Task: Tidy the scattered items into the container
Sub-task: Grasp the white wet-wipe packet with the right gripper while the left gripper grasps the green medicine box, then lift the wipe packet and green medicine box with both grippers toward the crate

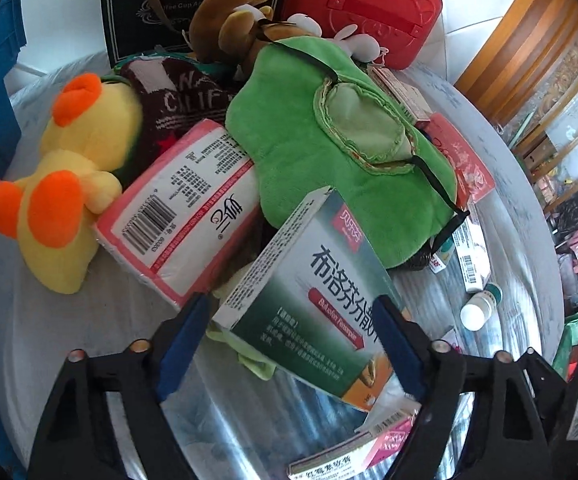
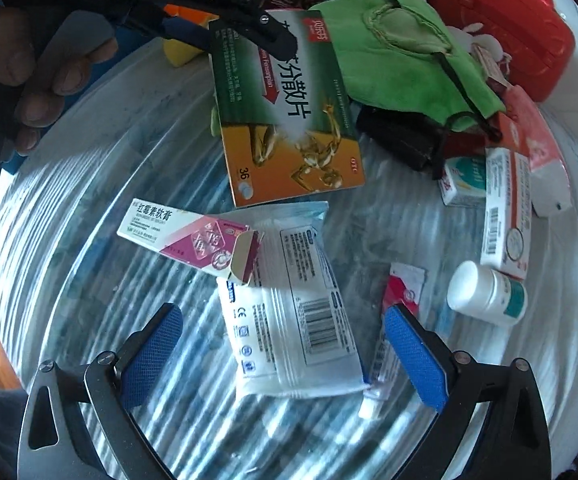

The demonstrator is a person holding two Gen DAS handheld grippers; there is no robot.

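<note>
The left gripper [image 1: 293,328] held the green-and-orange medicine box [image 1: 313,280] clamped between its blue-padded fingers [image 1: 183,334], lifted clear of the bench [image 1: 249,420] and tilted, probably so that it could be carried over the heap toward a container. In the right wrist view the same box [image 2: 289,120] hung above the glass surface with the left gripper [image 2: 249,28] gripping its upper end. The right gripper [image 2: 285,356] hovered low with its fingers [image 2: 151,352] well apart and holding nothing, straddling the white sealed packet [image 2: 289,320], apparently in readiness to take it next. A pink ointment carton [image 2: 185,236] with an open flap lay touching that packet; a small tube [image 2: 377,376] lay just beside the right finger, and a white pill bottle [image 2: 485,292] lay on its side near a long white carton [image 2: 505,212]. At the far side were piled a green plush piece [image 1: 329,140], a yellow duck toy [image 1: 69,184], a tissue pack [image 1: 185,208] and a brown plush toy [image 1: 229,16]. The red case [image 1: 373,8] behind them appeared closed; whether it or the black gift bag [image 1: 137,8] was the intended container could not be told, and the contents of neither were visible.
</note>
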